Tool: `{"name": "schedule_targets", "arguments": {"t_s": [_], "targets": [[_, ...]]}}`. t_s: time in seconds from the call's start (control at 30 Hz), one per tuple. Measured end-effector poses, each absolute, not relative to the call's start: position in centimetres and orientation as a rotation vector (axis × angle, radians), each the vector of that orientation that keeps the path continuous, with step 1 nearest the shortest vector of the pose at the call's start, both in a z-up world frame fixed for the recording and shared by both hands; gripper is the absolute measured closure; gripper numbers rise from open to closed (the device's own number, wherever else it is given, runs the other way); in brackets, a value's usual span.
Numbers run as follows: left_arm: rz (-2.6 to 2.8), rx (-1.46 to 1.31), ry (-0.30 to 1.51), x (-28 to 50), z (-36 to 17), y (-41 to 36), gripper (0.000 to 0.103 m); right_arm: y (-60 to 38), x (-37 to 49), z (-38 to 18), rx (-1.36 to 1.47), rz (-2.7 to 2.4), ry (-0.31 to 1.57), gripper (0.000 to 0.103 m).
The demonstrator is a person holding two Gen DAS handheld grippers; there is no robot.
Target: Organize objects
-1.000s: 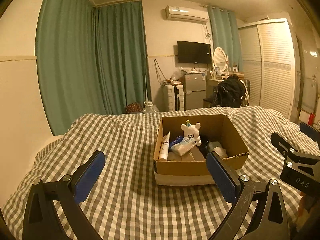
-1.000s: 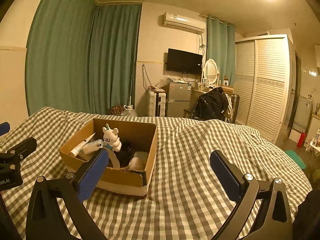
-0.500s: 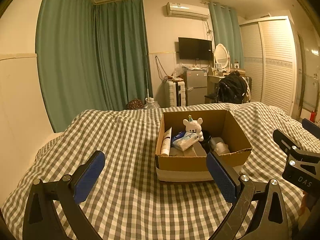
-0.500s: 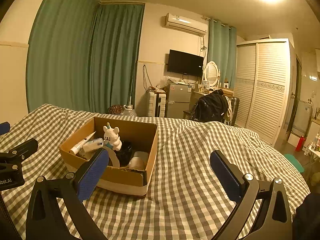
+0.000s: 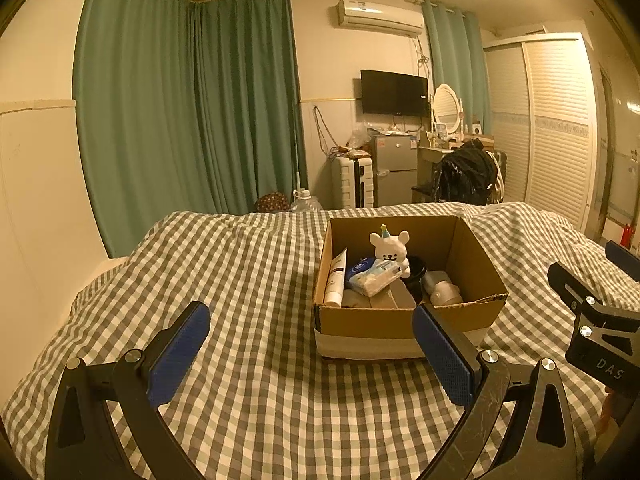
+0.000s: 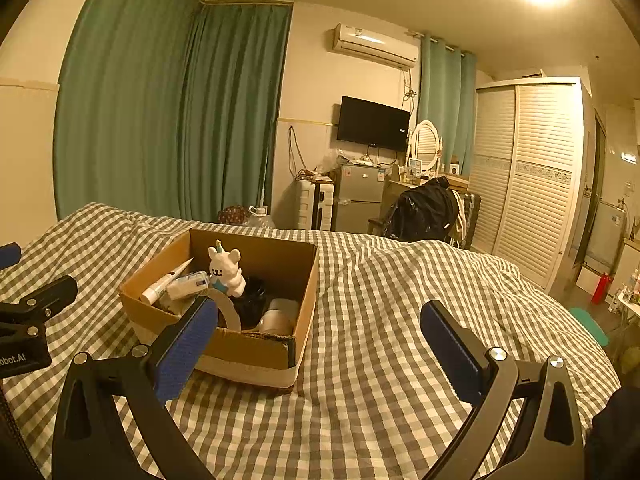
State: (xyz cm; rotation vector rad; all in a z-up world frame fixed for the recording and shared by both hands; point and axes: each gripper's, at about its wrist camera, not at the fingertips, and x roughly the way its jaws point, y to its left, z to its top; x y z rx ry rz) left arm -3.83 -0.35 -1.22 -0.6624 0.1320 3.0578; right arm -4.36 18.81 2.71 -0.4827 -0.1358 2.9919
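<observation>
An open cardboard box [image 5: 376,320] [image 6: 256,346] sits on the checked bedspread. Inside stand a white plush bear [image 5: 390,246] [image 6: 228,268], a white tube [image 5: 335,278] [image 6: 164,284], a tissue pack [image 5: 376,276] [image 6: 188,284], a black item [image 5: 414,276] and a pale round container [image 5: 442,292] [image 6: 276,314]. My left gripper [image 5: 310,354] hangs open in front of the box, its right pad before the box's front wall. My right gripper [image 6: 318,344] is open to the box's right, its left pad over the near corner. Both hold nothing.
The checked bedspread [image 5: 240,280] [image 6: 400,300] spreads wide on both sides of the box. Beyond the bed are green curtains [image 5: 192,112], a suitcase [image 5: 352,186], a small fridge [image 5: 394,168], a chair with a black bag [image 6: 424,212] and a louvred wardrobe [image 6: 528,176].
Both cameras have tilted slightly upward and eased back; the box sits a little lower and farther in each view. The grippers stay open and nothing in the box has moved.
</observation>
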Motion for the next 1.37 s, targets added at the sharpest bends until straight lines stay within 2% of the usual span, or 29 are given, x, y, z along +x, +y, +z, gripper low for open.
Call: {"name": "schedule_targets", "arguments": {"t_s": [1.37], "targets": [[3.057,-0.682,0.176,-3.95,-1.38,0.08,0.000,18.93,-4.92,1.99,-0.550,2.986,-0.133,0.001]]}}
